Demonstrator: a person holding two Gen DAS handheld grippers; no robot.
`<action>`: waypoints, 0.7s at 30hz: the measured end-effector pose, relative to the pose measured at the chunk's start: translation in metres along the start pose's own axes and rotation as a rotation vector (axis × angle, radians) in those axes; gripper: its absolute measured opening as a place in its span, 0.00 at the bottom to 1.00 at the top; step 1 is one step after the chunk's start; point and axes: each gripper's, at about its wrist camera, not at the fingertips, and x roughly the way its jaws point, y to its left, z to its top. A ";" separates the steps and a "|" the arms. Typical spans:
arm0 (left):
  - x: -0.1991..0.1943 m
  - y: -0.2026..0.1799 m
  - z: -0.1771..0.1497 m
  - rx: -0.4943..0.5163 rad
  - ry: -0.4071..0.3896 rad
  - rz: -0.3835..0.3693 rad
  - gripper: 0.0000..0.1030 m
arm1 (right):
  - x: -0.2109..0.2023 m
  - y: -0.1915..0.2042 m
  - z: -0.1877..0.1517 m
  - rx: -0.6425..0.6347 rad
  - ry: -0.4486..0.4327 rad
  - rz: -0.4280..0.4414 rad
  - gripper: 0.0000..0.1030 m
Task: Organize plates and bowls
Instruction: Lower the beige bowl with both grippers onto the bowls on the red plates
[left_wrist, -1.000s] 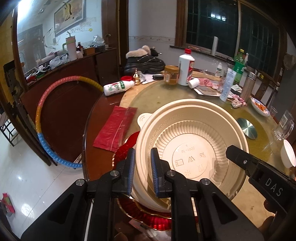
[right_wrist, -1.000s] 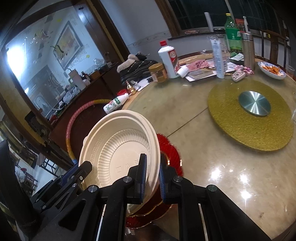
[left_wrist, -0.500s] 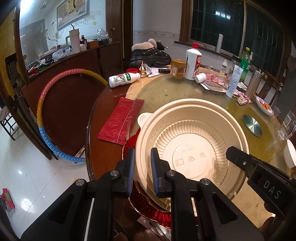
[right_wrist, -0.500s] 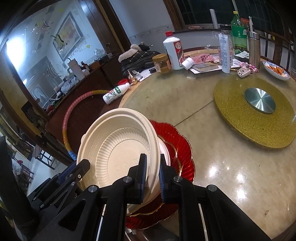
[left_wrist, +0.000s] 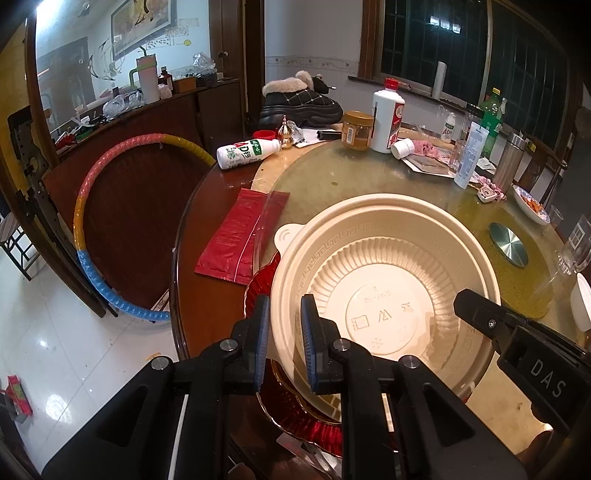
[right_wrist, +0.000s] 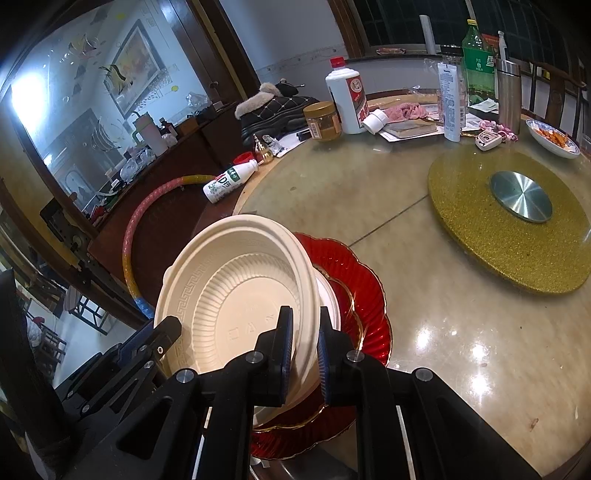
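A large cream plastic bowl (left_wrist: 384, 288) (right_wrist: 240, 295) hangs tilted over a stack of red scalloped plates (right_wrist: 354, 291) (left_wrist: 258, 288) near the table's front edge. My left gripper (left_wrist: 282, 314) is shut on the bowl's left rim. My right gripper (right_wrist: 306, 321) is shut on the opposite rim. Each gripper also shows in the other's view: the right gripper (left_wrist: 480, 310) at the bowl's right, the left gripper (right_wrist: 166, 332) at its left. A white dish (right_wrist: 328, 299) sits on the red plates, mostly hidden under the bowl.
A red packet (left_wrist: 242, 236) and a lying white bottle (left_wrist: 247, 153) are left of the stack. The gold turntable (right_wrist: 509, 221) lies to the right. Bottles, a jar (right_wrist: 325, 120) and papers crowd the far side. A hoop (left_wrist: 85, 221) leans past the table edge.
The bowl stays gripped on both rims. More of the red plates and the white dish now shows beside it in the right wrist view; the bowl has drifted slightly left of them.
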 end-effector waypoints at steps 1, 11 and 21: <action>0.000 0.000 0.000 0.002 0.000 0.002 0.14 | 0.000 0.000 0.000 0.001 0.002 0.001 0.12; 0.002 -0.001 -0.001 0.009 0.003 0.007 0.14 | 0.003 -0.003 0.001 0.006 0.007 0.002 0.13; 0.002 -0.003 -0.001 0.014 0.002 0.008 0.14 | 0.003 -0.003 0.000 0.004 0.004 0.000 0.15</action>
